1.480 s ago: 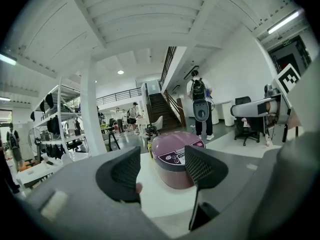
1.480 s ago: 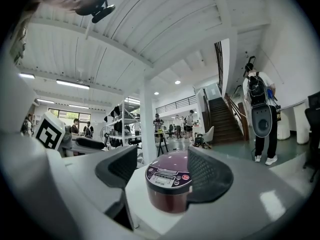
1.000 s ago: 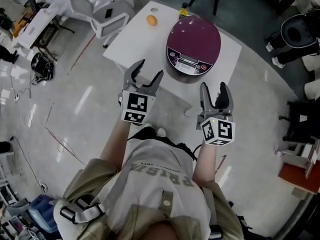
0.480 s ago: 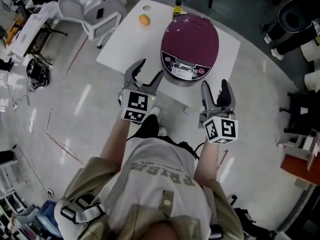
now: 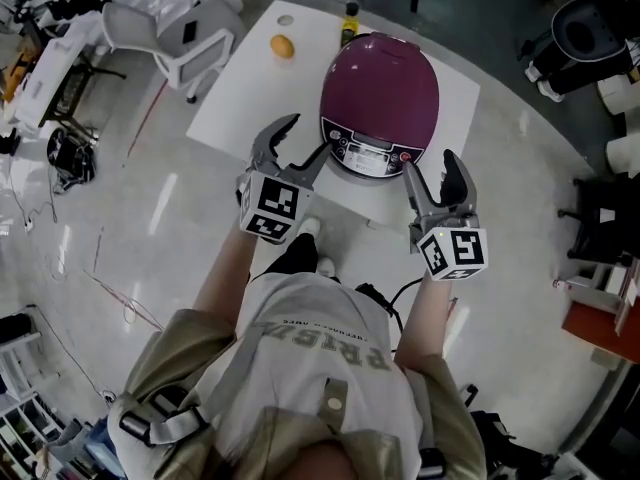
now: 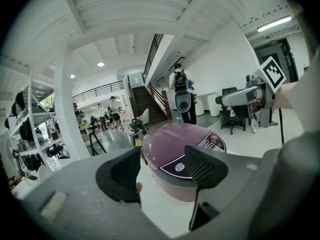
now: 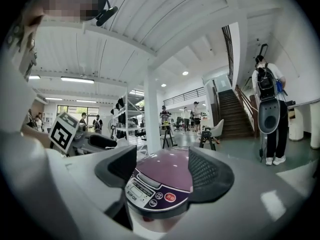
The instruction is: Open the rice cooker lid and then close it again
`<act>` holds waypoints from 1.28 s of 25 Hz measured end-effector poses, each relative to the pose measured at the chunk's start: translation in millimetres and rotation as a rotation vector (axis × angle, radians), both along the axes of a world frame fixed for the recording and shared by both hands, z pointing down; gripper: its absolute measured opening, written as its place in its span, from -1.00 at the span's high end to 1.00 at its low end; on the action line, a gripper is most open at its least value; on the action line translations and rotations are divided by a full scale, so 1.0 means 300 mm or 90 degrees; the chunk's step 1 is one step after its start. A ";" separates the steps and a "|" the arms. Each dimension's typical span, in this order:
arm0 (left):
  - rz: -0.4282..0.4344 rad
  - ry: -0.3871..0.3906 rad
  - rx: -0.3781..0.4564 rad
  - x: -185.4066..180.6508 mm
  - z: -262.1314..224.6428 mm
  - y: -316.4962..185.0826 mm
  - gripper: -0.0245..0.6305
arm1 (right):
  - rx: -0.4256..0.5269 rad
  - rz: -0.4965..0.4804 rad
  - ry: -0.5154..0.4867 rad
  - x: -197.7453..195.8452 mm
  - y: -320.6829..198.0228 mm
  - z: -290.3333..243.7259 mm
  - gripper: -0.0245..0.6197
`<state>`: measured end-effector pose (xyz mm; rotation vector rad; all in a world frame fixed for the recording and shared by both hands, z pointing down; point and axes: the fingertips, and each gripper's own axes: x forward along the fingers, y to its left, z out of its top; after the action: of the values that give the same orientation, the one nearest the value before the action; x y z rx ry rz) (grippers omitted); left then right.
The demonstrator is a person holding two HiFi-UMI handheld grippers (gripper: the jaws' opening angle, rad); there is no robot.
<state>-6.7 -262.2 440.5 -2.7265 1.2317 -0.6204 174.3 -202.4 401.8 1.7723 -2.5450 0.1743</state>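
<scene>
A purple rice cooker (image 5: 380,103) with its lid down stands on a white table (image 5: 250,88); its control panel faces me. My left gripper (image 5: 297,140) hovers at the table's near edge, just left of the cooker's front, open and empty. On the other side my right gripper (image 5: 431,171) is near the cooker's front right, also open with nothing between its fingers. The cooker (image 6: 177,156) fills the space beyond the jaws in the left gripper view. In the right gripper view the cooker's panel (image 7: 155,189) shows between the jaws.
An orange fruit (image 5: 283,46) and a small bottle (image 5: 349,16) lie at the table's far side. A white chair (image 5: 190,38) stands to the left of the table. Dark equipment (image 5: 590,38) sits at the right. People stand further off in the hall.
Both grippers have moved forward to the cooker, the left now at the table edge and the right beside the cooker's front. The cooker appears nearer and larger.
</scene>
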 end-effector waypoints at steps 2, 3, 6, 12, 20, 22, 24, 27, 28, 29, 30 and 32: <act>0.025 -0.017 -0.007 0.017 0.019 -0.012 0.04 | -0.017 -0.026 0.027 -0.020 -0.022 0.020 -0.02; 0.036 -0.030 -0.014 0.024 0.032 -0.017 0.04 | -0.027 -0.039 0.043 -0.031 -0.032 0.032 -0.03; 0.070 -0.082 -0.034 0.041 0.075 -0.026 0.04 | -0.054 -0.084 0.085 -0.069 -0.050 0.067 -0.04; 0.164 -0.172 -0.049 0.099 0.144 0.013 0.00 | -0.093 -0.177 0.184 -0.155 -0.049 0.142 -0.04; 0.279 -0.263 -0.051 0.189 0.209 0.081 -0.04 | -0.174 -0.283 0.278 -0.235 -0.031 0.233 -0.04; 0.312 -0.287 -0.058 0.207 0.224 0.100 -0.14 | -0.196 -0.304 0.289 -0.245 -0.025 0.250 -0.04; 0.338 -0.311 -0.061 0.222 0.238 0.115 -0.19 | -0.214 -0.323 0.296 -0.255 -0.020 0.263 -0.04; 0.365 -0.340 -0.055 0.243 0.255 0.125 -0.21 | -0.236 -0.347 0.315 -0.267 -0.015 0.286 -0.04; 0.372 -0.349 -0.052 0.250 0.258 0.126 -0.21 | -0.243 -0.355 0.324 -0.270 -0.012 0.295 -0.04; 0.378 -0.357 -0.049 0.257 0.259 0.128 -0.22 | -0.250 -0.362 0.333 -0.273 -0.009 0.304 -0.04; 0.385 -0.366 -0.045 0.265 0.260 0.130 -0.25 | -0.256 -0.369 0.341 -0.277 -0.007 0.312 -0.04; 0.397 -0.386 -0.038 0.279 0.263 0.130 -0.25 | -0.268 -0.381 0.353 -0.283 -0.005 0.325 -0.05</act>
<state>77.1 -223.2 519.5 -2.4454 0.2160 -1.2470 89.4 -203.7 499.4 0.7357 -2.2694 0.1511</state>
